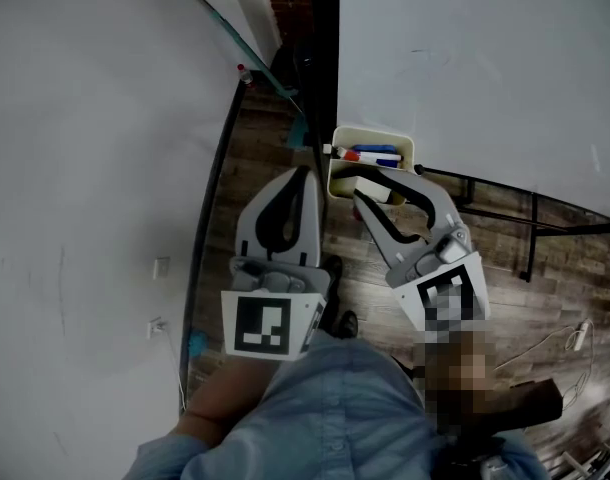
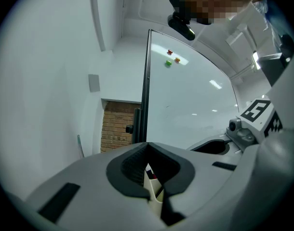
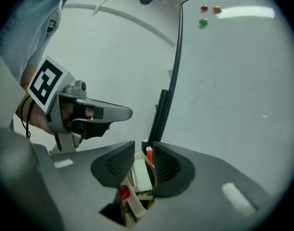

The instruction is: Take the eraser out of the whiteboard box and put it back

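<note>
A cream whiteboard box hangs at the bottom edge of the whiteboard, with red and blue markers in it. The white eraser lies in the box's lower part. My right gripper reaches into the box. In the right gripper view its jaws stand apart with the eraser just beyond, pads not pressing on it; a red marker cap shows below. My left gripper hangs just left of the box, shut and empty; the box wall shows below its tips.
The whiteboard fills the upper right, its black frame post beside the box. A white wall stands at the left. Below are a wood floor, the board's stand legs and a cable.
</note>
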Motion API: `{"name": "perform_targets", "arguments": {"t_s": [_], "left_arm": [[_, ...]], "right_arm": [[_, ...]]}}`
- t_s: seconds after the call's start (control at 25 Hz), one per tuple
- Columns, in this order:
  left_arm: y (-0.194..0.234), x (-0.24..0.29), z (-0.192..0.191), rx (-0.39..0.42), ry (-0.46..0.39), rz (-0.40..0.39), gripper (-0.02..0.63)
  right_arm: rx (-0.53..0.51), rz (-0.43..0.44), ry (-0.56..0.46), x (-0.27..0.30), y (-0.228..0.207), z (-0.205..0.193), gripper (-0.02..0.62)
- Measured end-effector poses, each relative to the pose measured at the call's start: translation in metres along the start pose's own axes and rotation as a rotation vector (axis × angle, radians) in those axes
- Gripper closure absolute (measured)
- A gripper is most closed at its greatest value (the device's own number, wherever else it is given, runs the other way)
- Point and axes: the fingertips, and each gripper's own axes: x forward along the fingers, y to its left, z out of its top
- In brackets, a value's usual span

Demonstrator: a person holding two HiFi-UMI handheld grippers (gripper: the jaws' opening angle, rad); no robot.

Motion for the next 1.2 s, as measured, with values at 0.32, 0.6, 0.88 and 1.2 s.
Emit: {"name": "perform_targets", "arguments": {"t_s": [0.32,0.6,0.88,1.2], "left_arm": [[-0.022,-0.025,0.023,0.023,-0.054,-0.026,0.603],[-0.041,-0.055,0.045,0.045,-0.103,-0.036,0.603],[-0.055,-0.08,0.064,0.068,-0.15,-0.024,0.603],[-0.069,-0.1,0.071,0.075,-0.176,-0.023,0.603]], "right_arm": [[0.119,-0.144,-0.14,-0.049,-0.012,0.033,0.539],[0.138,-0.251,-0.21,-0.096,-0.014,0.054,0.594],[0.098,-0.321,-0.241,-0.135,-0.01,0.065,0.595],[0.074,-0.349,-0.254,-0.159,0.0,0.072,0.595]]}}
